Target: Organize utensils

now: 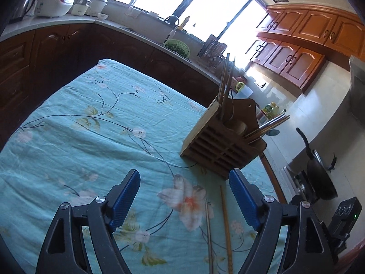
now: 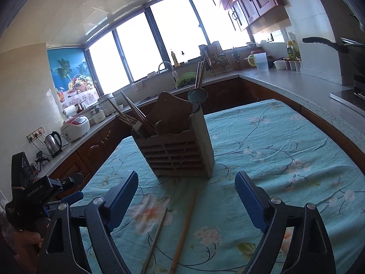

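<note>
A wooden slatted utensil holder point(image 1: 222, 146) point(image 2: 180, 146) stands on the table with a teal floral cloth point(image 1: 91, 137) point(image 2: 262, 148). Chopsticks point(image 1: 224, 82) point(image 2: 134, 111) and a spoon point(image 2: 197, 97) stick up out of it. Two loose chopsticks lie on the cloth in front of it: a wooden one point(image 1: 226, 226) point(image 2: 184, 230) and a thinner metal-looking one point(image 1: 208, 233) point(image 2: 156, 239). My left gripper point(image 1: 184, 194) is open and empty above the cloth, left of the loose chopsticks. My right gripper point(image 2: 187, 196) is open and empty, over the loose chopsticks. The left gripper's body also shows in the right wrist view point(image 2: 38, 191).
Dark wood counters surround the table. A rice cooker point(image 1: 54, 2) point(image 2: 76, 125) and kettle point(image 2: 53, 143) stand on the counter. A sink with a green colander point(image 1: 176, 46) point(image 2: 186, 80) is under the window. A black pan point(image 1: 319, 171) sits on the stove.
</note>
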`<state>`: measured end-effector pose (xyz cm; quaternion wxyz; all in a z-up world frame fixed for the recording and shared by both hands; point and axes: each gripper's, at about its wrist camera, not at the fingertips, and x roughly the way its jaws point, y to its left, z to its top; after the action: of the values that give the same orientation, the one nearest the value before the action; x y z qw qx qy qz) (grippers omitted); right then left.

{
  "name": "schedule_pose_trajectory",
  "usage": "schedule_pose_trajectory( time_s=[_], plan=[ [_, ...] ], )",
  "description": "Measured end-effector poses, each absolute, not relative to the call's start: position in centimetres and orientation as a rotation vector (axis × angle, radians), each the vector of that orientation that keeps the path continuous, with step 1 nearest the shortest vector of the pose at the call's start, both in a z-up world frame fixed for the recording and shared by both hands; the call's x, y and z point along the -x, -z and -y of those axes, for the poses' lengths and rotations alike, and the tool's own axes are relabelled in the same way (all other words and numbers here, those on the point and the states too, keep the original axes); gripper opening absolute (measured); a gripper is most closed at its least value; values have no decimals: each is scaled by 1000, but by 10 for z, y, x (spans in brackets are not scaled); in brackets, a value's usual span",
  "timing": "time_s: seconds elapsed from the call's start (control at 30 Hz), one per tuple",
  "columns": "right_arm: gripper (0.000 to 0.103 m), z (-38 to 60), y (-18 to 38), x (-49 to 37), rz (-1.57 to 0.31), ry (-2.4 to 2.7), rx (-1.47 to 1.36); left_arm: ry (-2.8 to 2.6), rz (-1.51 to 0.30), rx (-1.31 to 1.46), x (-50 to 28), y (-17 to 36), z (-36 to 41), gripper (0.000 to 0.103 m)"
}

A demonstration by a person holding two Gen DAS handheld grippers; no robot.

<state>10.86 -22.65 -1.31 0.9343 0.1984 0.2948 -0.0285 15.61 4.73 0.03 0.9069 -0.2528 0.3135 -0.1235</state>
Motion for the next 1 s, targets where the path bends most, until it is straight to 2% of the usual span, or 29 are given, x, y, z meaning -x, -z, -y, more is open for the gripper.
schedule_pose_trajectory(
  time_s=[0.33, 0.53, 0.63, 0.73, 1.0],
  plan=[
    [93, 213, 11, -77, -619, 60, -378, 215, -630, 430, -106, -6, -56, 80],
    [93, 207, -14, -63, -568, 49, -340, 210, -572, 375, -84, -27, -60, 80],
    [102, 201, -33, -51, -493, 61, -288, 199, -529, 323, -70, -36, -57, 90],
    [103, 191, -39, -33, -416, 113, -213, 155, -473, 264, -51, -36, -52, 98],
    [103, 183, -16, -8, -371, 165, -141, 93, -391, 172, -15, -15, -34, 101]
  ],
)
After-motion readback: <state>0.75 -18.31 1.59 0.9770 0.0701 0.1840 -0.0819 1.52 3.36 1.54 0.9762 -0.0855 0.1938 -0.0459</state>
